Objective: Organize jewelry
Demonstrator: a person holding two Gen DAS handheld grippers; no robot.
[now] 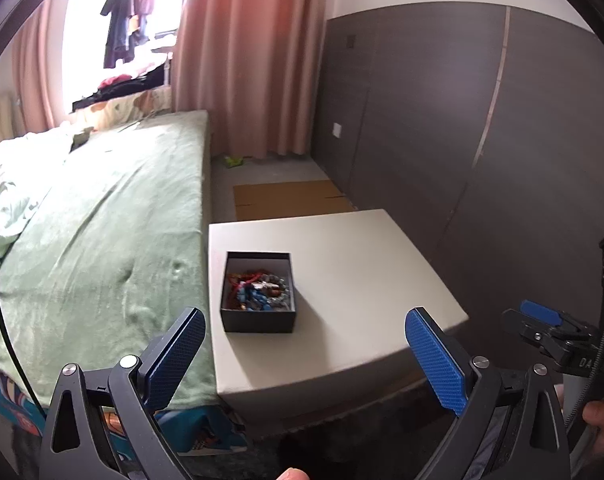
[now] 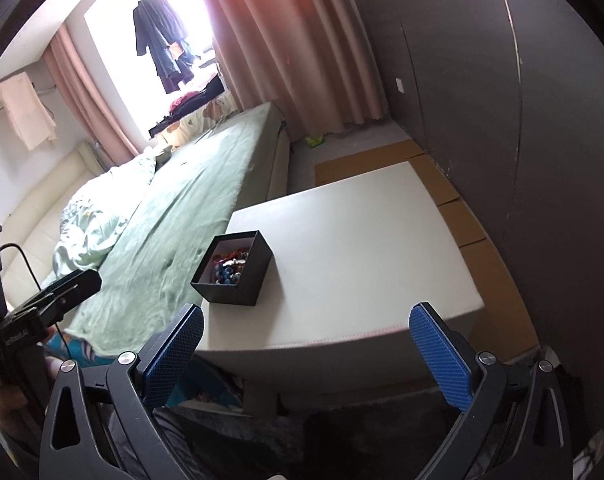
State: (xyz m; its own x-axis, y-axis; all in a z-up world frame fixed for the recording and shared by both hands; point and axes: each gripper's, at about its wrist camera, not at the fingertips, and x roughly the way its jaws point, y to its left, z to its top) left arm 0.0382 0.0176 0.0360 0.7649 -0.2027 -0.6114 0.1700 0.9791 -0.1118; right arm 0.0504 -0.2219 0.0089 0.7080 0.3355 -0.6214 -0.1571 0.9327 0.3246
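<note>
Both grippers, left gripper and right gripper, are hanging wide and empty before the white table, likely readying a reach; jewelry is lying heaped inside the black box beside the bed.

one black box at 6 o'clock on one white table, its tangled jewelry uncountable; one green bed at 9 o'clock; two grippers, left gripper and right gripper.
</note>
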